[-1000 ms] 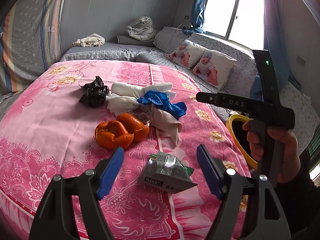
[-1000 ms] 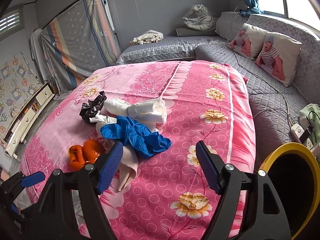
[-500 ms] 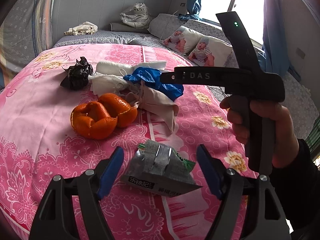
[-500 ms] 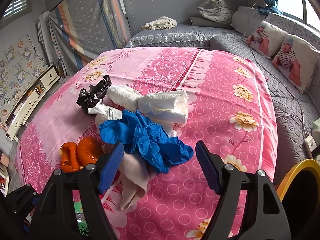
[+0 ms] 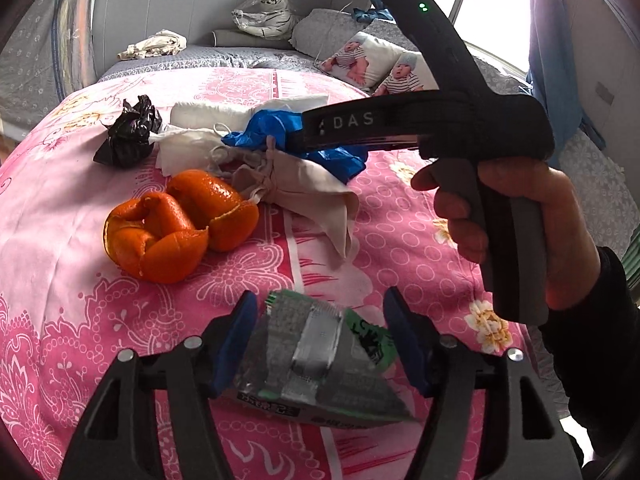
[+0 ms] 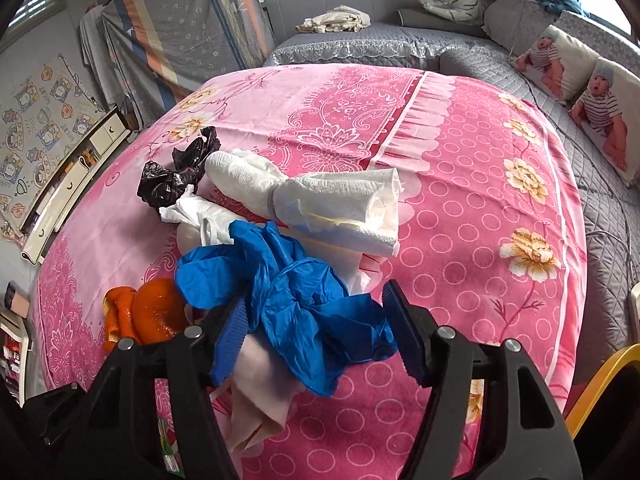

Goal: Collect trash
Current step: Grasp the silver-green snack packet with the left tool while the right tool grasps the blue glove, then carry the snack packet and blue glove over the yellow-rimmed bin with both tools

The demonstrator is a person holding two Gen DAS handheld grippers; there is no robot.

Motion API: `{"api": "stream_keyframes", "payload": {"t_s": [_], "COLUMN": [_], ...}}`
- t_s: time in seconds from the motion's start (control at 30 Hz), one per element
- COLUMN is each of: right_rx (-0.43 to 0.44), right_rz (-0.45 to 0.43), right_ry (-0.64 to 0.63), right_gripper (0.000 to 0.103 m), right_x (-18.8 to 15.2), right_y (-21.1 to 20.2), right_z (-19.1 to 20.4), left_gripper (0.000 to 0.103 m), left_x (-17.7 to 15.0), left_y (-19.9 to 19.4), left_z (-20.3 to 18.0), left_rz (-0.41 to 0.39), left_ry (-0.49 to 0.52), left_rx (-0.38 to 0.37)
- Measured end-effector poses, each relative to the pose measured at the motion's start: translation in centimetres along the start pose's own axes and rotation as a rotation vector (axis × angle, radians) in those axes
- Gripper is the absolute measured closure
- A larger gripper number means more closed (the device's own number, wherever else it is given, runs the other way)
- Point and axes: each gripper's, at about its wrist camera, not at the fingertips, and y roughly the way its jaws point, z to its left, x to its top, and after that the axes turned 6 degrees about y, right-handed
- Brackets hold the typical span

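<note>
A crumpled silver snack wrapper (image 5: pixel 320 356) lies on the pink bedspread (image 5: pixel 60 208). It sits between the blue pads of my left gripper (image 5: pixel 320 340), whose jaws are closing around it without pressing. In the right wrist view a crumpled blue glove (image 6: pixel 296 304) lies between the pads of my right gripper (image 6: pixel 318 336), whose jaws are also closing and just brush the glove's edges. Orange peel (image 5: pixel 176 224), a black plastic bag (image 5: pixel 128 136), white paper towels (image 6: pixel 320 204) and a beige rag (image 5: pixel 308 188) lie in the same pile.
A yellow-rimmed bin (image 6: pixel 600 380) stands beside the bed at the lower right. A person's hand (image 5: pixel 520 216) holds the right gripper's handle close to my left gripper. A grey sofa with cushions (image 6: pixel 580 72) runs along the far and right sides.
Both grippers have come down and forward onto the pile. The wrapper now sits between the left pads and the blue glove between the right pads. Both pairs of jaws stand narrower.
</note>
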Motion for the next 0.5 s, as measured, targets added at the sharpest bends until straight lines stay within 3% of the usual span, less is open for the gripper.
{"api": "stream_keyframes", "payload": {"t_s": [0.1,0.33,0.5], "right_rx": [0.007,0.032,0.018], "right_rz": [0.009,0.007,-0.021], "right_ry": [0.006,-0.017,-0.041], "right_gripper": [0.041,0.07,0.077], "right_x": [0.0,-0.2,-0.3], "right_y": [0.6,0.6,-0.4], "right_z": [-0.1,0.4,0.7], "left_gripper": [0.049,0.061,0.067], "left_x": [-0.1,-0.2,-0.7], "left_y": [0.2,0.1,-0.7], "left_z": [0.3,0.4,0.7], "left_rz": [0.004,-0.009,-0.012], "left_ry": [-0.015,-0.015,-0.011], "left_rx": [-0.007,-0.009,-0.018]}}
